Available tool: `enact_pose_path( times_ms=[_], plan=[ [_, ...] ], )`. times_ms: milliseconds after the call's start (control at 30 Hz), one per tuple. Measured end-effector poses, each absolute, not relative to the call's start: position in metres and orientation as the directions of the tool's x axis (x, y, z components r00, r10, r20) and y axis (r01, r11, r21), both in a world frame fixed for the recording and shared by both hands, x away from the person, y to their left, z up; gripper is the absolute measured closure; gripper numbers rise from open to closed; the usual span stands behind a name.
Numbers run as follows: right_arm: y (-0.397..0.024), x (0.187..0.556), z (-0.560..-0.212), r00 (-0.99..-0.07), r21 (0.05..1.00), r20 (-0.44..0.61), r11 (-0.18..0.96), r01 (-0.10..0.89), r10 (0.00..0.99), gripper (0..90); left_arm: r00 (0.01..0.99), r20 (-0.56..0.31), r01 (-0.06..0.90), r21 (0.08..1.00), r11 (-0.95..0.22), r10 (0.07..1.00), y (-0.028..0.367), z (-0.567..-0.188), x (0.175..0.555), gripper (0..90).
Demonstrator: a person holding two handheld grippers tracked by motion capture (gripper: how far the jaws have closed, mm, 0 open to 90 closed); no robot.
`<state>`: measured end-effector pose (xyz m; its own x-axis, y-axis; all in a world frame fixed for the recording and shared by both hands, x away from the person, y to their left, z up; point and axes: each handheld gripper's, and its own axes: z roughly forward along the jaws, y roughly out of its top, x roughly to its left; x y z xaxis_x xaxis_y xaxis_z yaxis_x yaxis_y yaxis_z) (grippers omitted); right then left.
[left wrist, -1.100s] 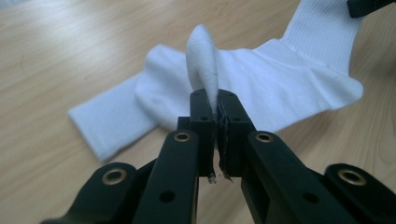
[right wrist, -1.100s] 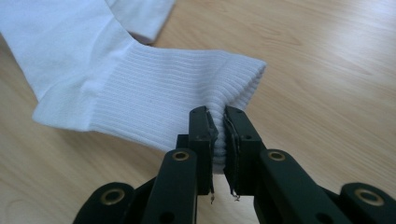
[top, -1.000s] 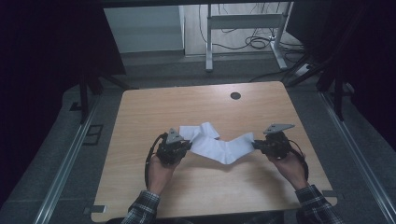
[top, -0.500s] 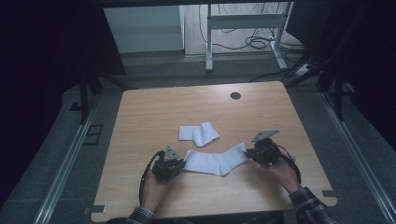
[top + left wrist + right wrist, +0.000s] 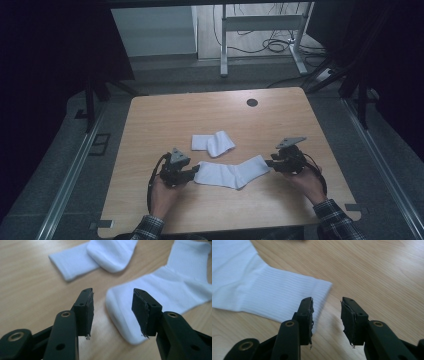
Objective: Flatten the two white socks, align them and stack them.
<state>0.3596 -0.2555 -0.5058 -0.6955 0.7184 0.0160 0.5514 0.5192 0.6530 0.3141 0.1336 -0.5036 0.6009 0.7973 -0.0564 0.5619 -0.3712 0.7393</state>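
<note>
A white sock lies flat on the wooden surface, stretched out between the two hand-held grippers. The left hand-held gripper sits at the sock's toe end; in the left gripper view its jaws stand apart with the rounded toe lying between them on the surface, not pinched. The right hand-held gripper is at the ribbed cuff end (the cuff edge runs just beside its left jaw in the right gripper view), and its jaws are likewise spread, holding nothing, with bare wood between them. A second sock, folded over on itself, rests farther up the surface, near the first but apart from it; the left gripper view shows it beyond the jaws. A dark round hole marks the far part of the surface.
</note>
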Motion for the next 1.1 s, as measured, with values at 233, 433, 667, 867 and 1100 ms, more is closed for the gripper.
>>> enact_pose_path(
  times_ms=[233,433,667,867,1100],
  plan=[
    [-0.271,0.368,-0.514,-0.662,0.658,-0.005,0.501,0.562,0.75,45.2,0.607,-0.062,0.569,0.729,-0.38,0.792,0.116,-0.5,0.347,57.2],
    [-0.283,0.375,-0.52,-0.637,0.663,-0.018,0.487,0.569,0.77,36.4,0.603,-0.067,0.585,0.714,-0.384,0.795,0.1,-0.5,0.373,60.1],
    [-0.295,0.38,-0.528,-0.618,0.661,-0.035,0.482,0.575,0.785,32.5,0.578,-0.058,0.62,0.679,-0.393,0.814,0.083,-0.511,0.398,59.1],
    [-0.302,0.384,-0.531,-0.608,0.663,0.002,0.454,0.595,0.794,30.1,0.57,-0.004,0.64,0.63,-0.441,0.821,0.072,-0.525,0.409,59.6],
    [-0.301,0.384,-0.533,-0.614,0.669,0.003,0.455,0.588,0.79,26.7,0.568,-0.052,0.648,0.643,-0.408,0.821,0.071,-0.524,0.412,83.7]
  ],
)
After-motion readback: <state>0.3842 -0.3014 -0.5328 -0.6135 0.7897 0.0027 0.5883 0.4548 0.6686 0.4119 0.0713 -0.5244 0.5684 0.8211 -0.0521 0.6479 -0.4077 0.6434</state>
